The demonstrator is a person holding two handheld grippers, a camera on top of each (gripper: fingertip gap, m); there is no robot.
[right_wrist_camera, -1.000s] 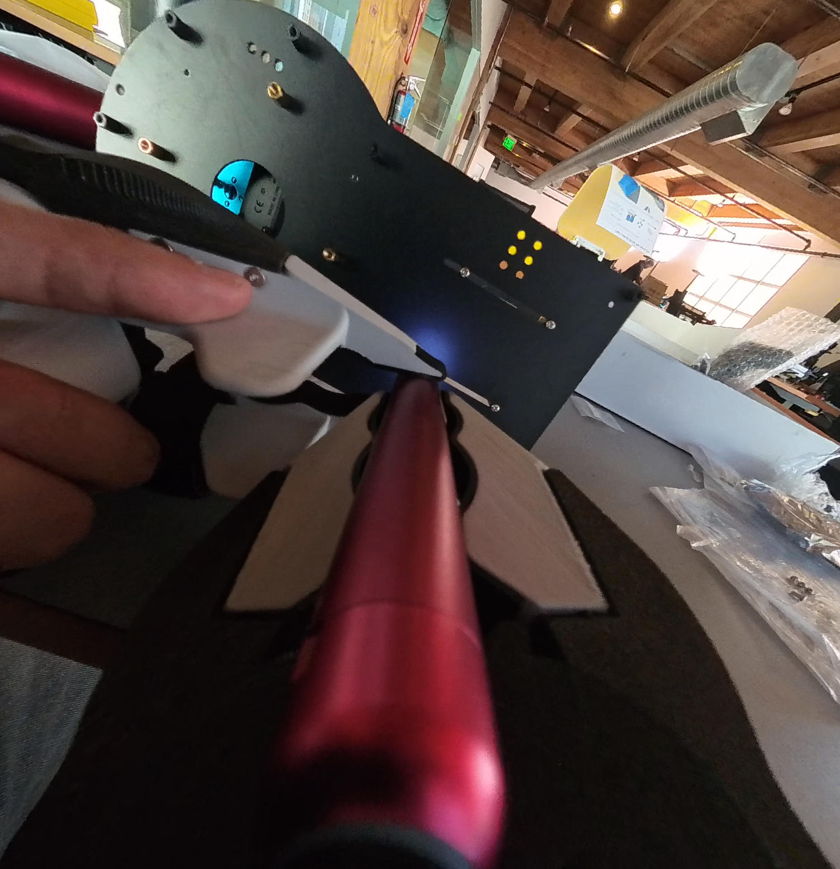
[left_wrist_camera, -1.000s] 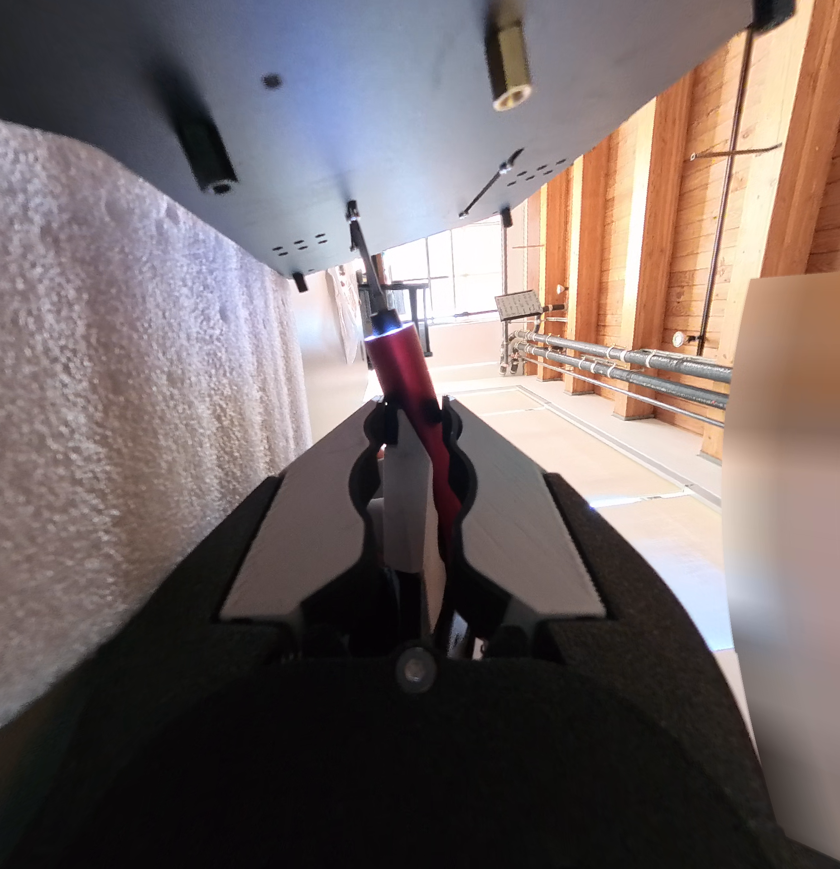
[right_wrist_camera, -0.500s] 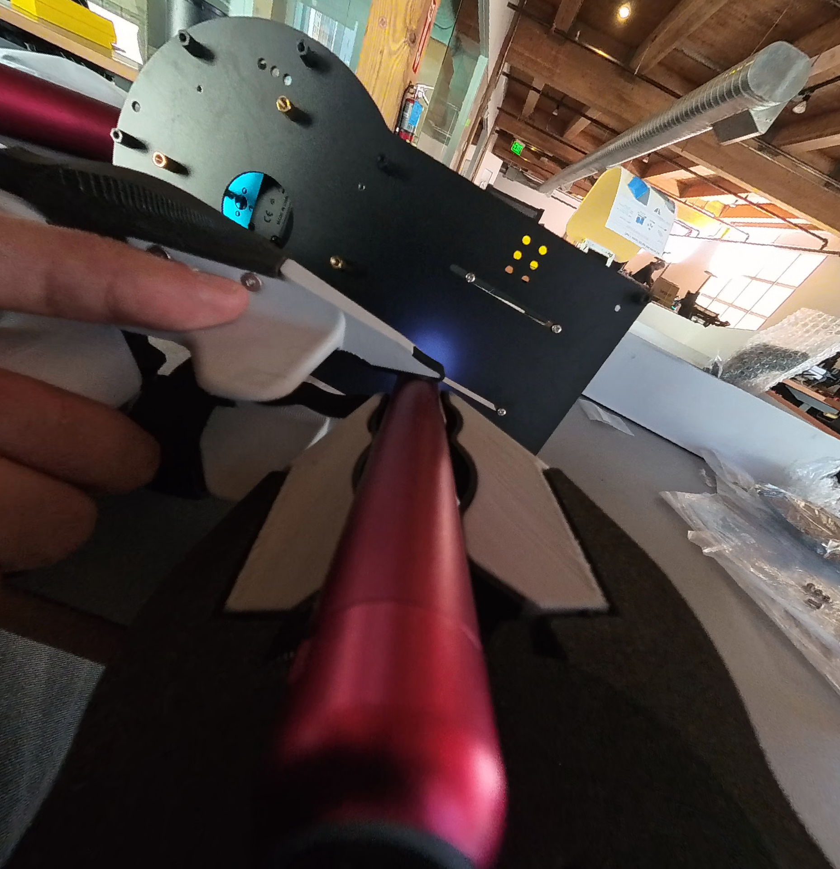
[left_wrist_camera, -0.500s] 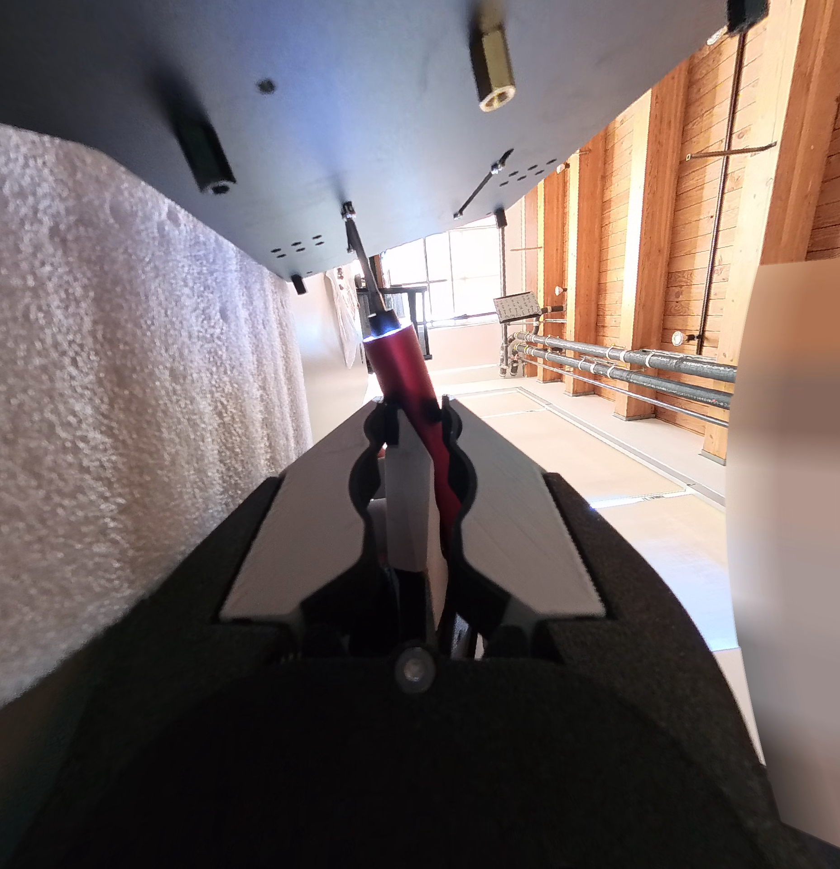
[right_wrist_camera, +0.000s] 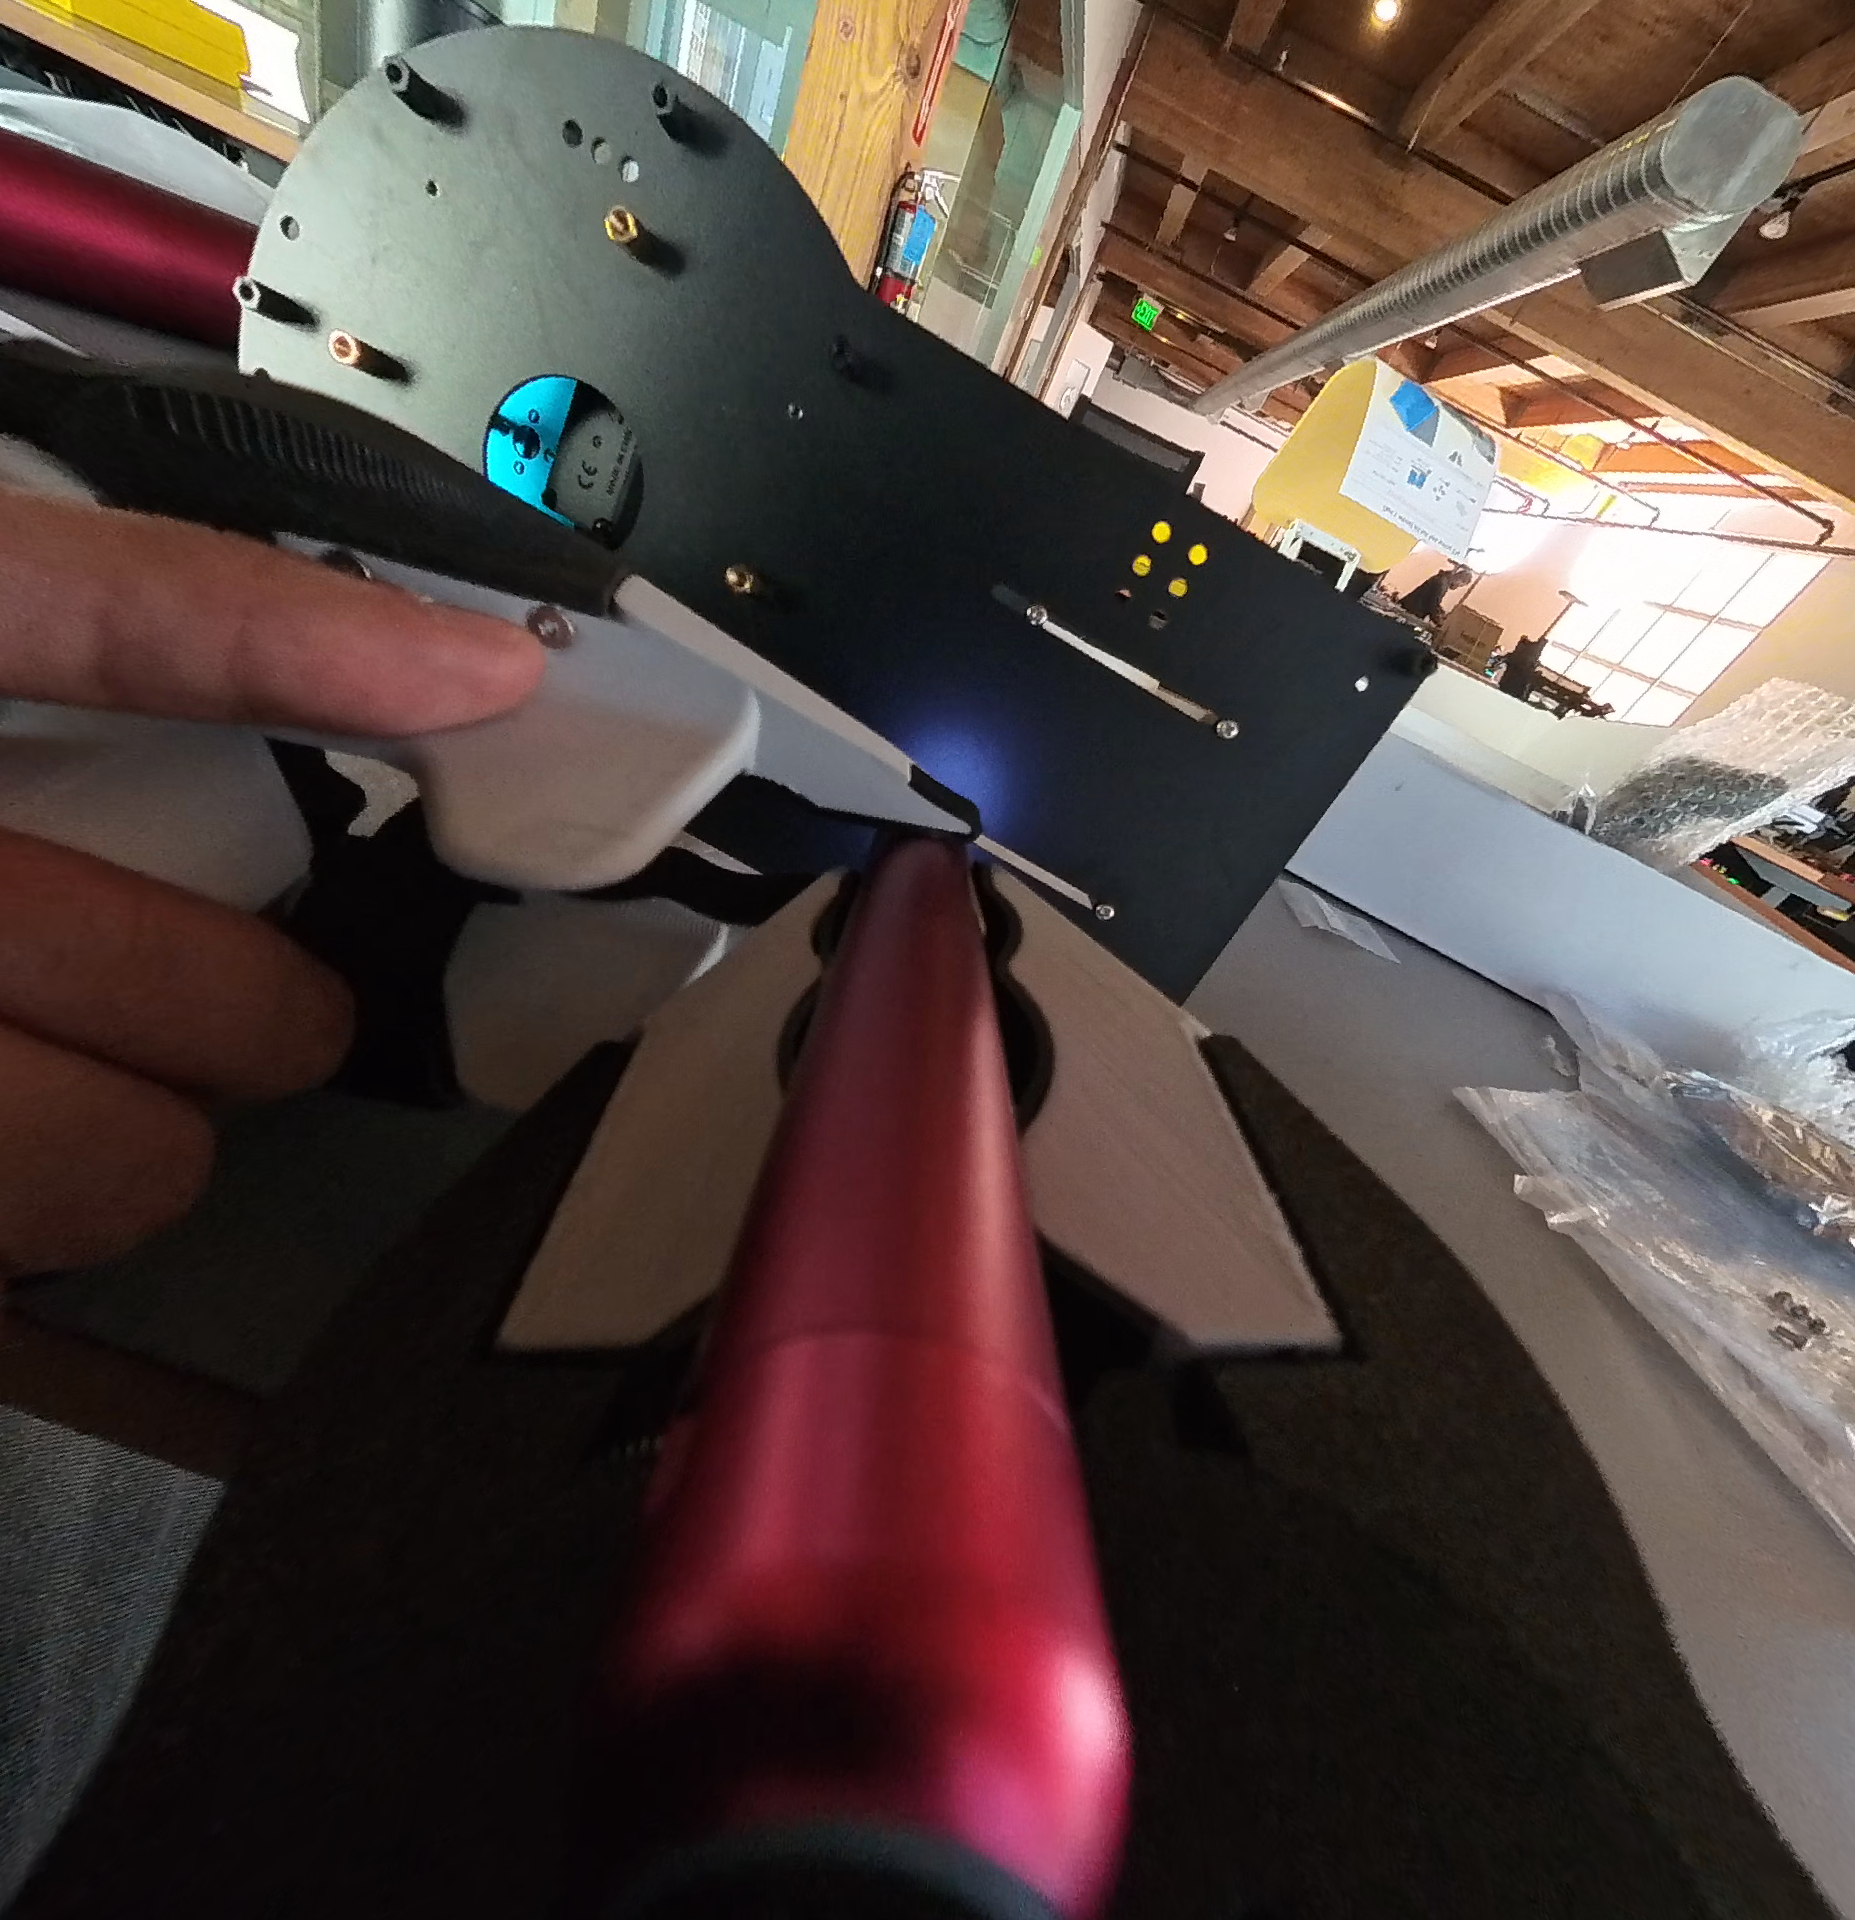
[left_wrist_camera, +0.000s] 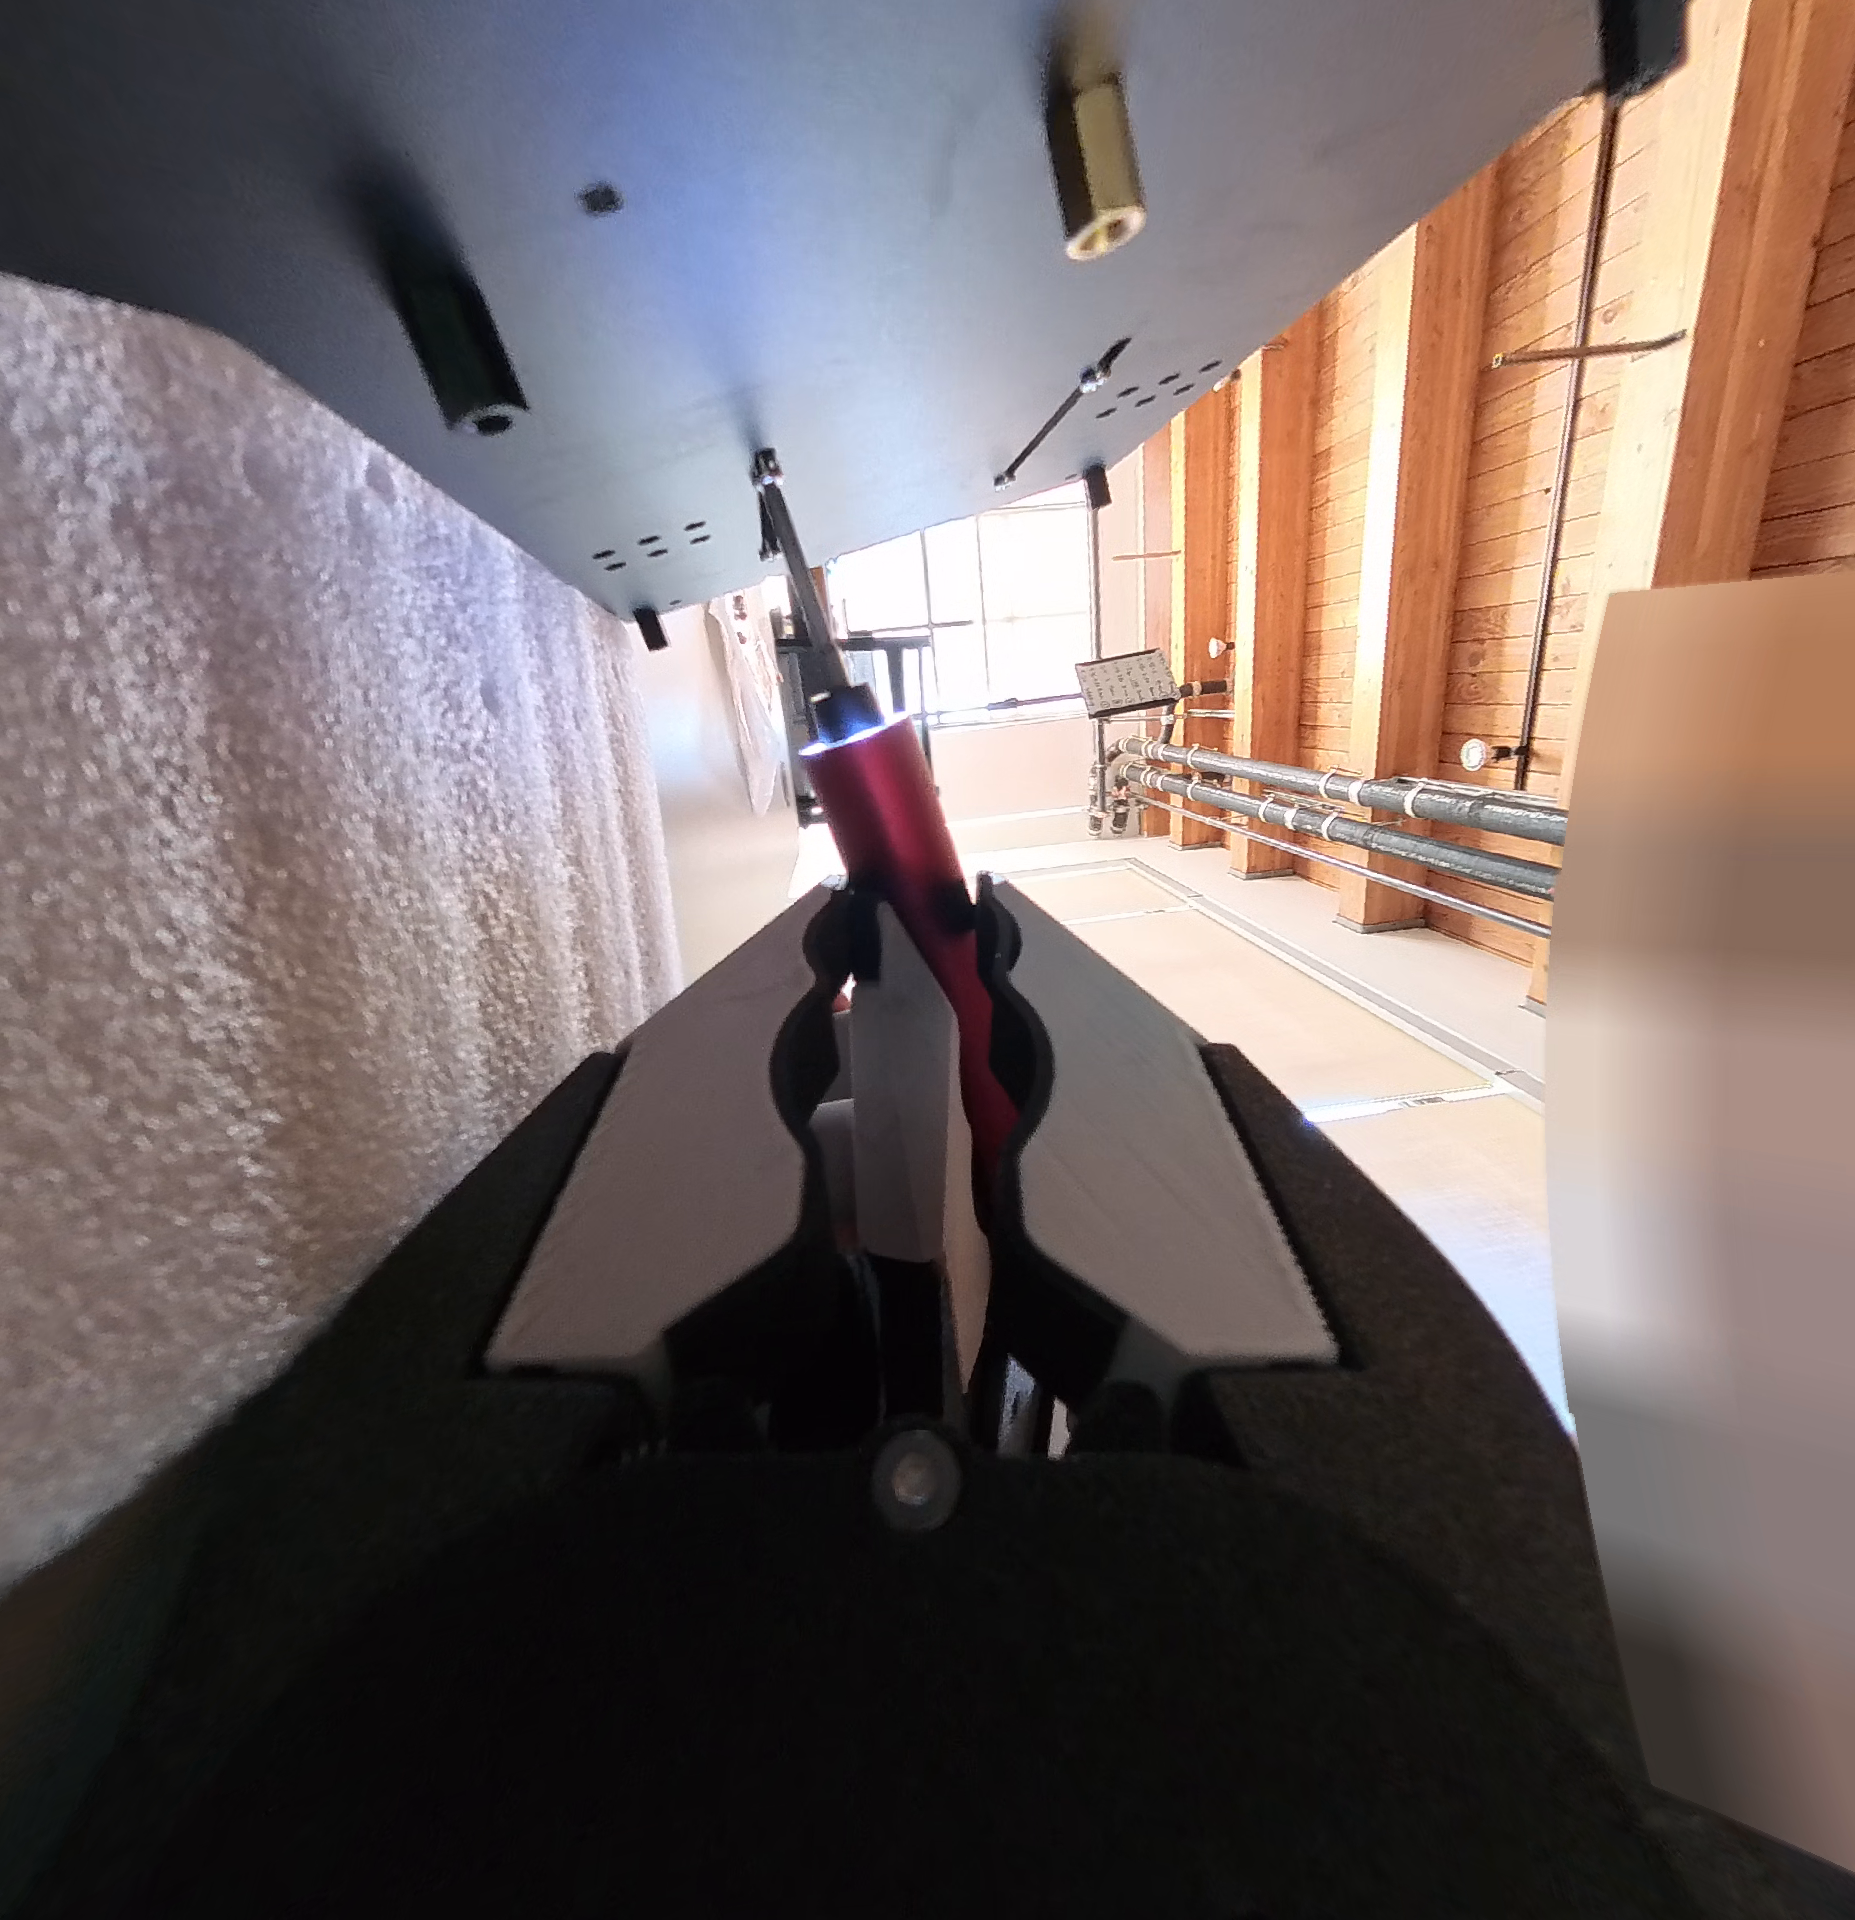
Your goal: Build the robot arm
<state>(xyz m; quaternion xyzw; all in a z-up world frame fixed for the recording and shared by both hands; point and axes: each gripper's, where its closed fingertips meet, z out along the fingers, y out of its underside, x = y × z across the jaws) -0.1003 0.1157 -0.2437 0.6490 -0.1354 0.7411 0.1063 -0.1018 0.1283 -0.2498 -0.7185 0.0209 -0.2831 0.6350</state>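
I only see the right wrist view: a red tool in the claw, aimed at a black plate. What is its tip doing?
Observer: In the left wrist view, the red screwdriver has a thin bit reaching a small screw on the black plate.
Operator: What's beside the plate?
Observer: A white foam block runs along it.
Operator: And beyond?
Observer: Grey pipes line a wooden wall.
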